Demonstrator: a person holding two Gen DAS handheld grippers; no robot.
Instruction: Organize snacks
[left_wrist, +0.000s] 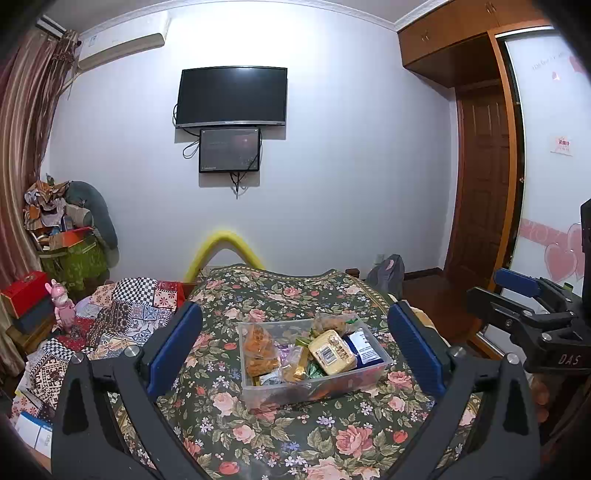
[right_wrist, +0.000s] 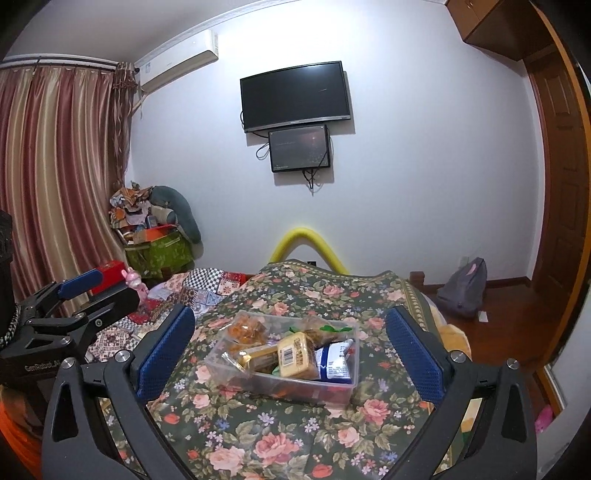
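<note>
Floral tablecloth (left_wrist: 280, 435); left hand-held gripper (left_wrist: 295, 347), right hand-held gripper (right_wrist: 291, 350) level, spread, flanking snack bin (left_wrist: 314, 387).

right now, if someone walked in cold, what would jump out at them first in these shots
The clear plastic bin of snacks sits in the middle of the flowered cloth, with a yellow packet lying on top of the pile. Both the left gripper and right gripper hang wide open in front of it, holding nothing. Behind, a dark television hangs on the white wall above a smaller screen.
</note>
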